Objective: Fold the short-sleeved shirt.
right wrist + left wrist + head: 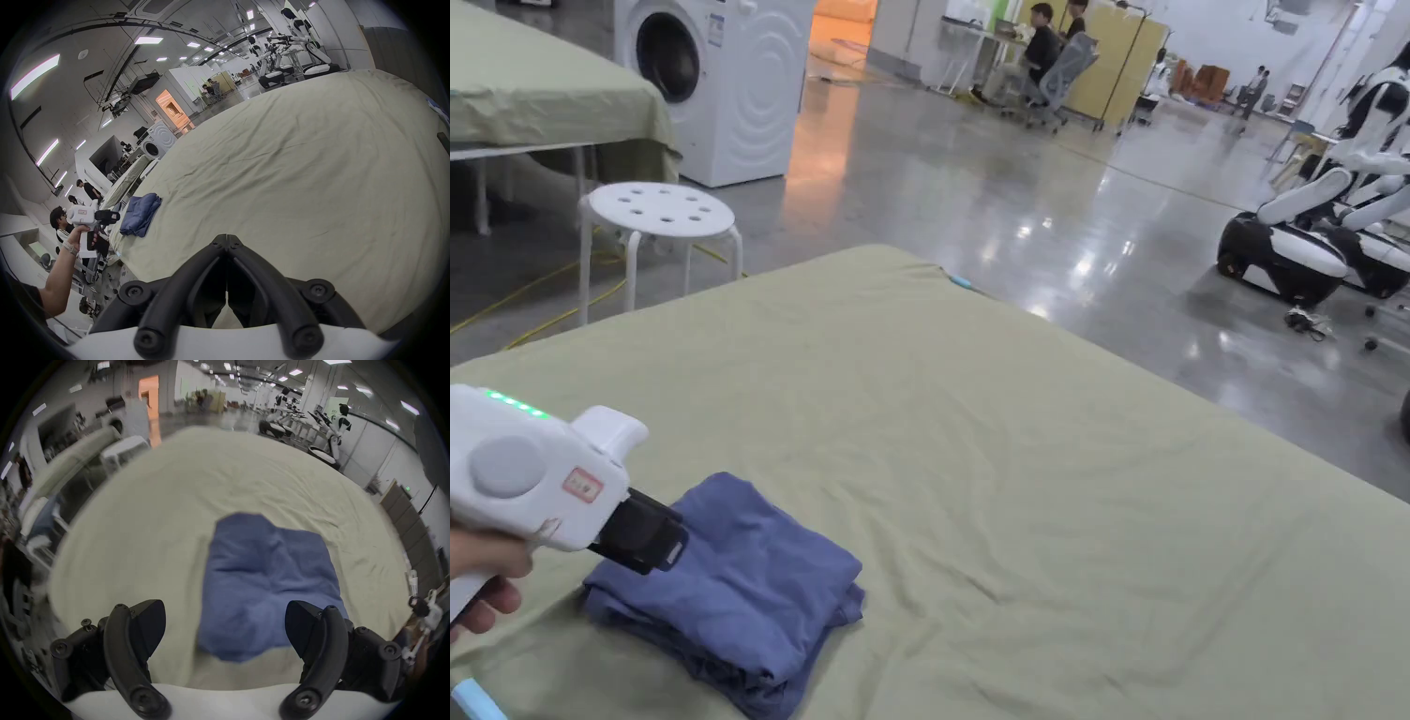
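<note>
The blue short-sleeved shirt point(741, 591) lies folded in a thick, compact stack near the front left corner of the pale green table point(1050, 487). My left gripper point(652, 539), white with a black head, hovers just over the stack's left edge. In the left gripper view the shirt point(265, 579) lies ahead of the open gripper point(225, 625), whose jaws stand wide apart with nothing between them. In the right gripper view my right gripper point(226, 240) is shut and empty above the bare cloth, far to the right of the shirt point(141, 214) and the left gripper point(112, 216).
A white stool point(658, 211) and a washing machine point(722, 75) stand beyond the table's far left edge. A second covered table point(534, 84) is at the upper left. White and black robots point(1322, 234) stand on the shiny floor at right. People sit at desks far back.
</note>
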Demonstrator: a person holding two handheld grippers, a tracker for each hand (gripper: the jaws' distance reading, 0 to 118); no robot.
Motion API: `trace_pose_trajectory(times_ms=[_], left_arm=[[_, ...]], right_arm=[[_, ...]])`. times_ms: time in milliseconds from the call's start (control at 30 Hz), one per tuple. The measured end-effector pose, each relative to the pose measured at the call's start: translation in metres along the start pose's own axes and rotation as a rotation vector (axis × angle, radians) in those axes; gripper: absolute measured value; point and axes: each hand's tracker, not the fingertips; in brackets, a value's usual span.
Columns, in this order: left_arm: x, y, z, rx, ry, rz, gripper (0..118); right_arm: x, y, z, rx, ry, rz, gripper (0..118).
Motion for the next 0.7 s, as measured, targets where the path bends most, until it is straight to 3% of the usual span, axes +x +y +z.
trace_pose_trajectory(times_ms=[167,267,300,333,400,533,700], left_arm=[[0.059,-0.018,0.073,0.286,-0.045,0.025,100],[0.128,-0.024,0.1,0.39,-0.101,-0.041,95],[0.155,-0.025,0.108,0.426,-0.119,-0.082,82],[0.178,-0.025,0.114,0.473,-0.126,-0.113,62],[0.242,-0.024,0.132,0.563,-0.155,-0.153,14],[0.327,-0.018,0.159,0.701,-0.257,-0.155,4],[0.398,-0.006,0.179,0.792,-0.27,-0.126,4]], right_arm=[[0.0,-0.005,0.025,0.041,0.014,0.008,0],[0.001,0.005,0.049,0.111,-0.026,0.102,0],[0.004,0.011,0.058,0.139,-0.051,0.139,0],[0.004,0.019,0.066,0.166,-0.077,0.172,0],[0.002,0.04,0.088,0.237,-0.139,0.251,0],[0.001,0.084,0.13,0.394,-0.183,0.358,0],[-0.007,0.138,0.167,0.542,-0.298,0.474,0]])
